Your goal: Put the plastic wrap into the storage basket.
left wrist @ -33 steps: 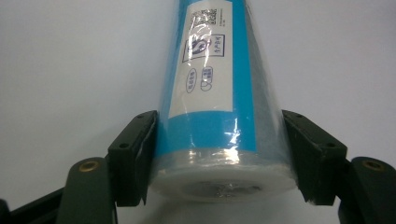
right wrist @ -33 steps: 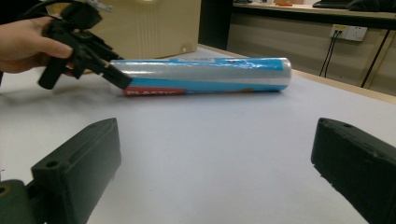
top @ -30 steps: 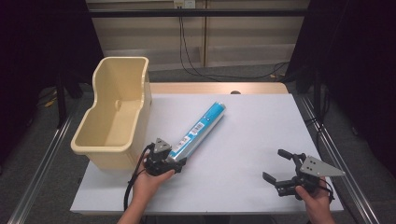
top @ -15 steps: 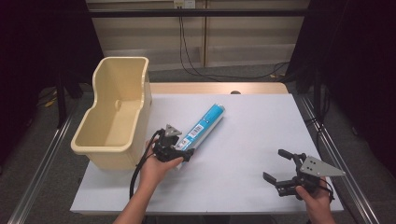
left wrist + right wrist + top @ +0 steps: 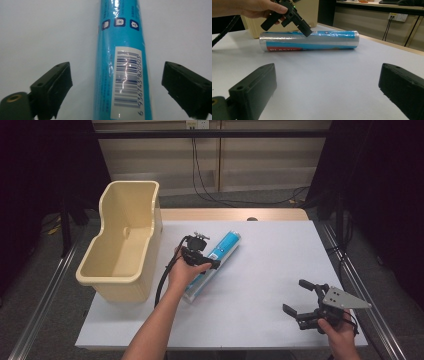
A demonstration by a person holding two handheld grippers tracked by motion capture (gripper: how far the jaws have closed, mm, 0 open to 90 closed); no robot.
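- While the high view is looking down on the white desk, the left tool is hovering over the middle of a blue roll of plastic wrap. The roll is lying aslant near the desk's centre, its long axis running from near-left to far-right, just beside the beige plastic tub.
- Left gripper view: the roll is lying straight ahead between the two spread jaws, lengthwise along the line of sight, with clear gaps on both sides. The tool is released and gripping nothing.
- Right gripper view: the right tool is resting released, well apart from the roll, with bare desk lying between. The left hand is plainly nearer, so I judge the pickup falls to it.
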